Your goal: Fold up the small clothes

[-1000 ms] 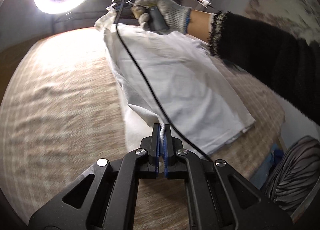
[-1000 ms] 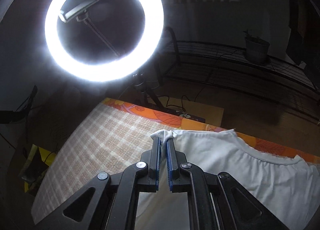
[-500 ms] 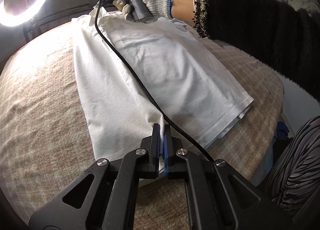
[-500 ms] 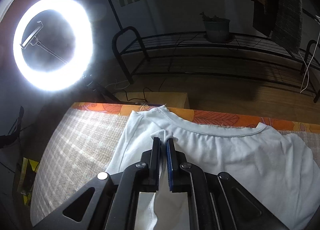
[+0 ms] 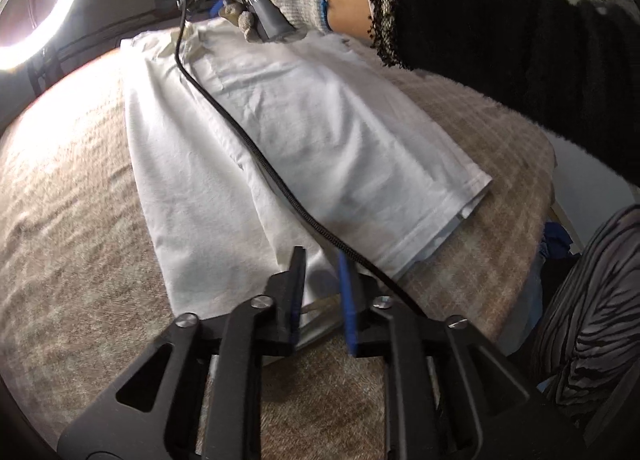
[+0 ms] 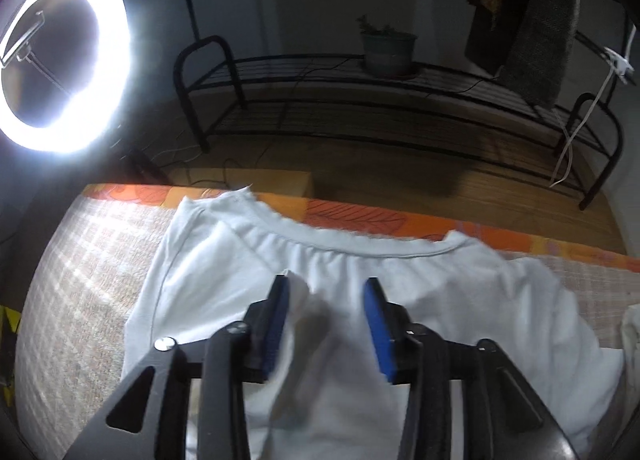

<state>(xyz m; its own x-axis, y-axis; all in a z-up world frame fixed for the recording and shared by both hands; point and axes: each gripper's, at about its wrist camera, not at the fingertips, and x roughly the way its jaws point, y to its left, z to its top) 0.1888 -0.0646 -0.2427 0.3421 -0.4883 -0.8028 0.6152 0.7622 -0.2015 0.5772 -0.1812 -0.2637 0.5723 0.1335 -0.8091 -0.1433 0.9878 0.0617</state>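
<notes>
So a white t-shirt (image 5: pixel 304 140) is laid out flat on a beige checked cover (image 5: pixel 72 228), folded lengthwise so one long side is doubled over the middle. The left gripper (image 5: pixel 322 260) is parked right at the hem end of the shirt, and its jaws are being opened; the hem edge is seen just ahead of and between the blue pads, but nothing is pinched there. A black braided cable (image 5: pixel 256 156) is draped across the shirt, running from just right of the left claw up to the far end.

At that far end, the right gripper (image 6: pixel 326 292) is held by a gloved hand (image 5: pixel 280 0) with a black fuzzy sleeve (image 5: pixel 500 32) behind it. Its jaws are being spread too. A small peak of white fabric is seen sticking up against the left pad, with the right pad well clear of the cloth, so the fabric isn't clamped. The round neckline (image 6: pixel 340 244) is found just ahead of the right claw, close to the orange patterned edge (image 6: pixel 360 216) of the cover.

Further ahead of the right claw, a black wire rack (image 6: pixel 400 108) with a potted plant (image 6: pixel 388 48) is seen, and a ring light (image 6: pixel 60 56) is glaring off to the left.
</notes>
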